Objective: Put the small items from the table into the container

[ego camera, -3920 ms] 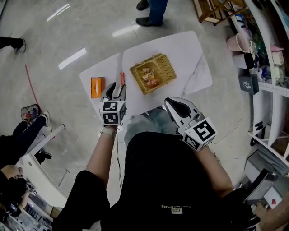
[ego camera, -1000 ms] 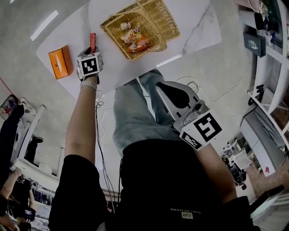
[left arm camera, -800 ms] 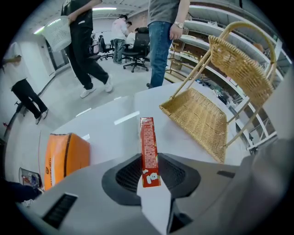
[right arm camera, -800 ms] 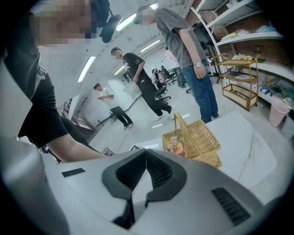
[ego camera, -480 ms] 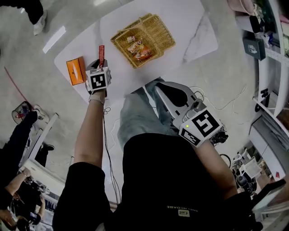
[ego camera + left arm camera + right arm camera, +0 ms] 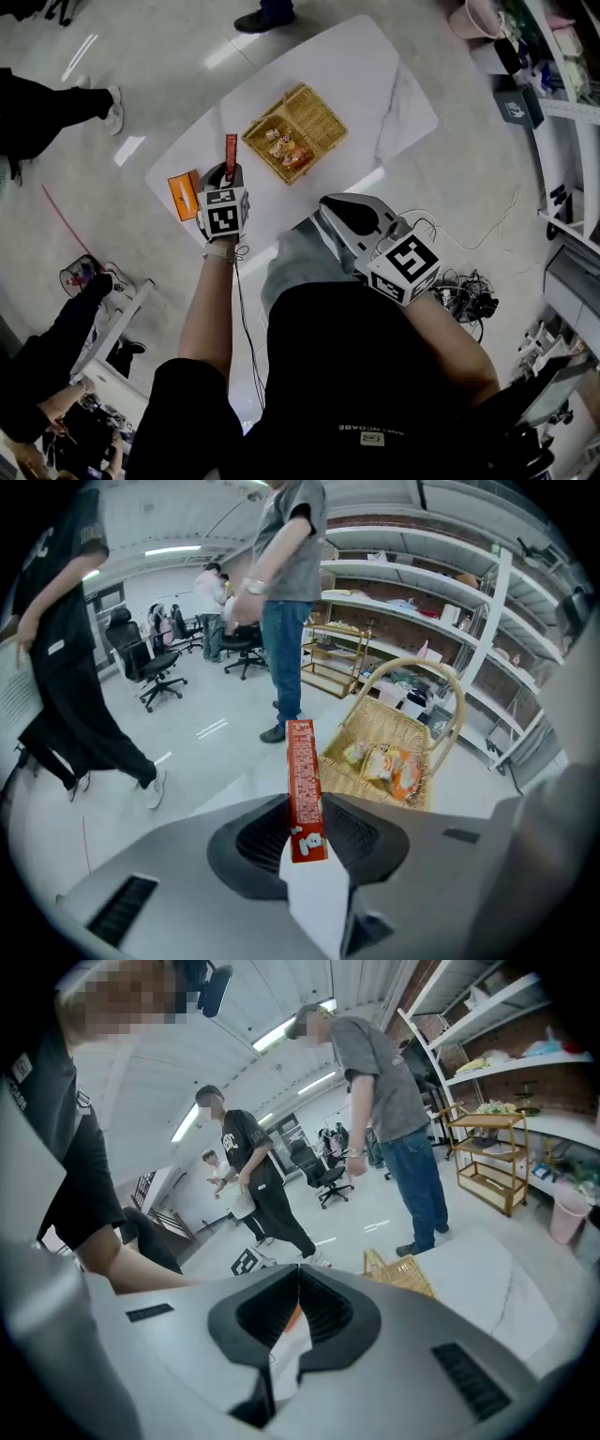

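Several snack packets [image 6: 286,150] already lie in the basket [image 6: 319,111] in the middle of the bench [image 6: 384,84], so part of the job looks done. The left gripper [image 6: 228,176] has its fingers [image 6: 251,841] pinched on the lower end of a thin red packet [image 6: 302,780]. The packet stands upright out of them, off the bench and just left of the basket, not yet over it. What remains is to carry it across and let it go inside. An orange box [image 6: 184,195] sits on the bench further left of the basket, so at least one more pick seems to be left. The right gripper [image 6: 330,208] hangs on the near side of the basket, off the bench, with its fingers closed together and nothing between them.

Nearly four seconds back, the red packet lay on the bench beside the orange box; now it is in the left fingers. A second ago it was already gripped. The basket's contents and the orange box look unchanged.
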A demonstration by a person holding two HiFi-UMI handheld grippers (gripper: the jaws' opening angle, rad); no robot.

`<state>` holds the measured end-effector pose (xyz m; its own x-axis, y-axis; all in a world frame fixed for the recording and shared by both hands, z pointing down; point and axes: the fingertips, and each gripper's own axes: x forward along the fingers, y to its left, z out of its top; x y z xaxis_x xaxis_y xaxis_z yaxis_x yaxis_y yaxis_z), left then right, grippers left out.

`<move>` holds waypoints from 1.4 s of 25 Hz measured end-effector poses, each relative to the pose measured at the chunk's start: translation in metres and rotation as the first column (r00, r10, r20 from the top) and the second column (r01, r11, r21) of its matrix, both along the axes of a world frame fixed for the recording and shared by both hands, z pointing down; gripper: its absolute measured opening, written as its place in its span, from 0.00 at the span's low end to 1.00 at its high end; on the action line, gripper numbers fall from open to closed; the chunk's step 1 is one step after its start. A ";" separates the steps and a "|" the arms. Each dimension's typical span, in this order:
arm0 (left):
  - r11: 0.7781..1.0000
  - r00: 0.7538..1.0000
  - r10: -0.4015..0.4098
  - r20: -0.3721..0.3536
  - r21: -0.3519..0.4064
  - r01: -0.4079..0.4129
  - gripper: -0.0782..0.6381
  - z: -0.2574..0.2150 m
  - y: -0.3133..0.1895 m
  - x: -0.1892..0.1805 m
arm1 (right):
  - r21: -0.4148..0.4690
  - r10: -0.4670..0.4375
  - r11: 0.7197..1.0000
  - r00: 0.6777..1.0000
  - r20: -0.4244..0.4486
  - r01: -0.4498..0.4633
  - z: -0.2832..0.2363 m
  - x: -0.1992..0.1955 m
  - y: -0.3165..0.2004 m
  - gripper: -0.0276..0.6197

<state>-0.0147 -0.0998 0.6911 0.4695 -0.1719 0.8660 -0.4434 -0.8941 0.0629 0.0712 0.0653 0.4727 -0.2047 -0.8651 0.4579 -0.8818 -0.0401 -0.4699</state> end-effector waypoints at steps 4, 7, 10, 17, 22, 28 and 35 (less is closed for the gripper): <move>0.996 0.996 0.087 -0.005 0.006 -0.087 0.26 -0.023 0.017 0.020 | 0.021 0.004 1.000 1.000 -0.018 -0.004 -0.013 0.010 0.001 0.06; 0.986 0.986 0.167 0.004 0.006 -0.167 0.26 -0.031 0.029 0.035 | 0.047 0.029 0.999 0.999 -0.034 -0.027 -0.023 0.021 -0.001 0.06; 0.972 0.972 0.236 0.009 -0.001 -0.236 0.26 -0.036 0.045 0.049 | 0.056 0.049 0.997 0.998 -0.047 -0.046 -0.028 0.030 0.002 0.06; 0.949 0.950 0.314 -0.005 -0.021 -0.314 0.26 -0.041 0.071 0.084 | 0.046 0.095 0.995 0.993 -0.075 -0.092 -0.030 0.051 0.023 0.06; 0.934 0.934 0.358 -0.011 -0.010 -0.358 0.26 -0.044 0.076 0.111 | 0.045 0.138 0.990 0.987 -0.078 -0.135 -0.032 0.066 0.035 0.06; 0.924 0.924 0.383 -0.010 -0.010 -0.383 0.27 -0.042 0.082 0.128 | 0.040 0.161 0.987 0.984 -0.080 -0.158 -0.030 0.071 0.044 0.06; 0.922 0.922 0.387 -0.015 -0.007 -0.387 0.27 -0.039 0.085 0.133 | 0.040 0.176 0.984 0.981 -0.077 -0.173 -0.029 0.076 0.049 0.06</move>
